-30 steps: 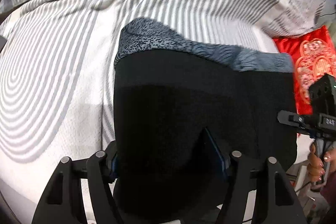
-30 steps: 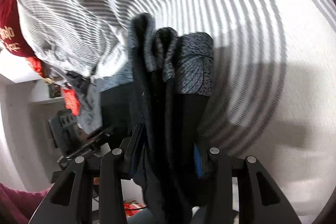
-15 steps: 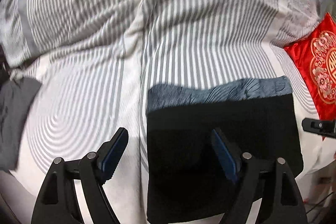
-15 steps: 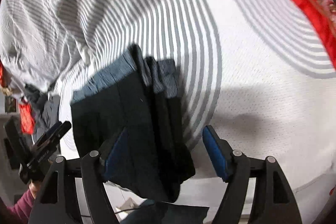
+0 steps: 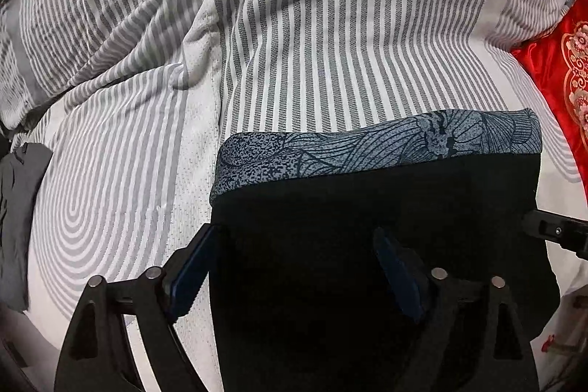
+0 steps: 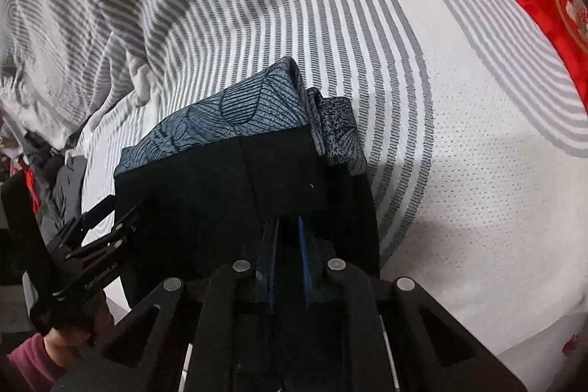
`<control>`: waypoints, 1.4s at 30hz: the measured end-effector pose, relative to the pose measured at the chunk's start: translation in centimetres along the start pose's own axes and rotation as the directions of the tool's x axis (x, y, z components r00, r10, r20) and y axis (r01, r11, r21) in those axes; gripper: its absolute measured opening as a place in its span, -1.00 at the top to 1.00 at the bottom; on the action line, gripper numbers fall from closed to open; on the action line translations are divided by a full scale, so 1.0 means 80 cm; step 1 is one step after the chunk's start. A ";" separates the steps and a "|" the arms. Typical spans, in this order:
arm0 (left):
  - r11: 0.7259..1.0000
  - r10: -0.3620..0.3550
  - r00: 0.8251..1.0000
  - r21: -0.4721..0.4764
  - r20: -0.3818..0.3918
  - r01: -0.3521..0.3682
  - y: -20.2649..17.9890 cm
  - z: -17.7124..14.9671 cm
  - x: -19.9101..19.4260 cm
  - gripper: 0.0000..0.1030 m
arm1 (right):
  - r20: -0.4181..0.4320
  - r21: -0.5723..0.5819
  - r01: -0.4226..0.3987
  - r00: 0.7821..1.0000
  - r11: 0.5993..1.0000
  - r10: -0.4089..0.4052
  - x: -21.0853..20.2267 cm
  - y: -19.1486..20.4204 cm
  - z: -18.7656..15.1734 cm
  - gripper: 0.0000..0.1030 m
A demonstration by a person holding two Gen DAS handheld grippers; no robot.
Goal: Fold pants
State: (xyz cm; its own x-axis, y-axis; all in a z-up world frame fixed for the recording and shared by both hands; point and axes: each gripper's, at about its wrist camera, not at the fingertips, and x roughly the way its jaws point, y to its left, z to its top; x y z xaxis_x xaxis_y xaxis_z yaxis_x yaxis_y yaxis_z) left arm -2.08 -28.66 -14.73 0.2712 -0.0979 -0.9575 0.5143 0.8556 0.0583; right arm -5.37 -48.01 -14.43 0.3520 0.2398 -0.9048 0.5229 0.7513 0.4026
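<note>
The folded pants [image 5: 367,226] are black with a grey-blue patterned band along the far edge and lie on the striped bed. My left gripper [image 5: 294,263] is open, its jaws wide apart over the left part of the pants. In the right wrist view the pants [image 6: 228,179] lie as a thick fold. My right gripper [image 6: 288,230] has its jaws nearly together at the pants' near edge; a thin gap shows between the blue pads, and whether cloth is pinched there is hidden. The left gripper [image 6: 95,237] also shows at the pants' left side.
A grey and white striped bed cover [image 5: 312,24] spreads around the pants, bunched at the back left. A red embroidered cushion [image 5: 566,68] lies at the right. A dark grey garment [image 5: 18,215] lies at the left edge. The bed's edge is near.
My right gripper's jaws went from wide open to nearly shut at the pants' near edge. My left gripper let go a second ago, stayed open, and moved closer over the pants.
</note>
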 end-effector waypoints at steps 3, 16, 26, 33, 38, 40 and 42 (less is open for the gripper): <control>0.999 -0.031 0.999 -0.045 -0.025 0.030 0.011 0.001 0.005 -0.82 | 0.001 -0.022 0.010 1.000 1.000 -0.010 0.001 0.004 0.000 0.82; 0.999 -0.028 0.998 0.027 -0.060 0.029 -0.005 -0.030 -0.052 -0.82 | -0.025 0.025 0.034 0.999 0.999 -0.033 -0.037 0.023 -0.036 -0.08; 0.995 -0.048 0.994 0.086 -0.103 0.057 0.007 -0.070 -0.100 -0.82 | -0.074 0.045 0.080 0.994 0.996 -0.077 -0.062 0.046 -0.105 -0.55; 0.986 -0.068 0.995 0.149 -0.074 0.079 0.012 -0.098 -0.133 -1.00 | -0.060 0.037 0.094 0.994 0.995 -0.092 -0.085 0.070 -0.135 -0.80; 0.977 -0.105 0.994 0.181 -0.030 0.109 0.023 -0.122 -0.156 -1.00 | -0.024 0.023 0.108 0.994 0.994 -0.107 -0.102 0.088 -0.153 -1.00; 0.978 -0.114 0.993 0.179 0.006 0.111 0.030 -0.128 -0.167 -1.00 | -0.017 0.027 0.120 0.993 0.992 -0.119 -0.106 0.093 -0.160 -1.00; 0.976 -0.123 0.992 0.185 0.020 0.118 0.039 -0.130 -0.175 -1.00 | -0.015 0.030 0.131 0.991 0.991 -0.131 -0.110 0.097 -0.168 -1.00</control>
State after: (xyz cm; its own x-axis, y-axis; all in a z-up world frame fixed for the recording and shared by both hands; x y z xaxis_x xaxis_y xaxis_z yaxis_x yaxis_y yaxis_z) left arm -12.73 -19.36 -4.09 0.2216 -0.2126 -0.9517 0.6842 0.7293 -0.0036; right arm -14.80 -36.02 -5.19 0.2688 0.1486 -0.9517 0.5875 0.7576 0.2842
